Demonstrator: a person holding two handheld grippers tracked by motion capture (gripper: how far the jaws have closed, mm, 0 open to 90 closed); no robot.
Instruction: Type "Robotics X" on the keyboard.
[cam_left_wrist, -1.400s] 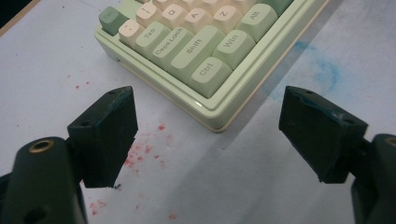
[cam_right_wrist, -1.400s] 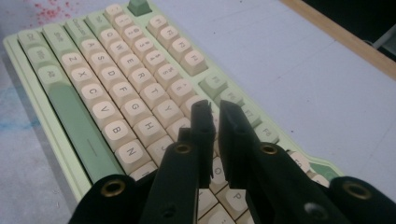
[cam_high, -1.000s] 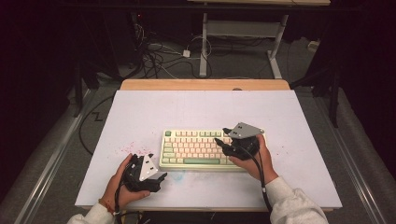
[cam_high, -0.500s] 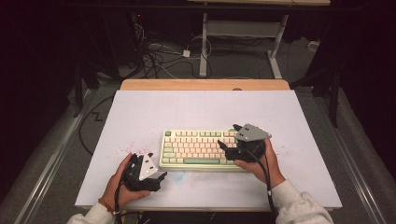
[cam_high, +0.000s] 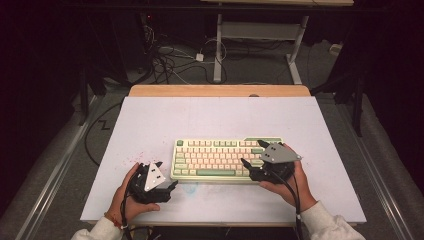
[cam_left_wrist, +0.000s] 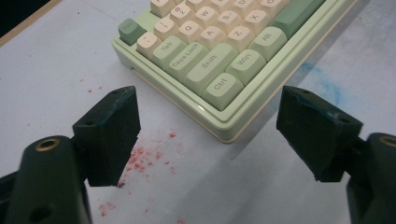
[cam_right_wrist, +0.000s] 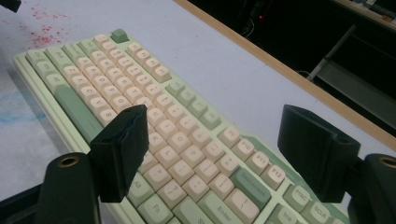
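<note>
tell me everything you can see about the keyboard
The keyboard is a compact mechanical-looking board with a pale green, plastic-looking case, cream letter keys and green modifier keys such as Ctrl, Shift and Caps Lock. It lies flat near the middle of the white table, its long side facing the person. The open right gripper hovers over its right end; whether they touch is unclear.

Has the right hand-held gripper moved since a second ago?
Yes. The right hand-held gripper has slid right along the keyboard toward its right end, and its jaws have just been opening, with nothing between them.
</note>
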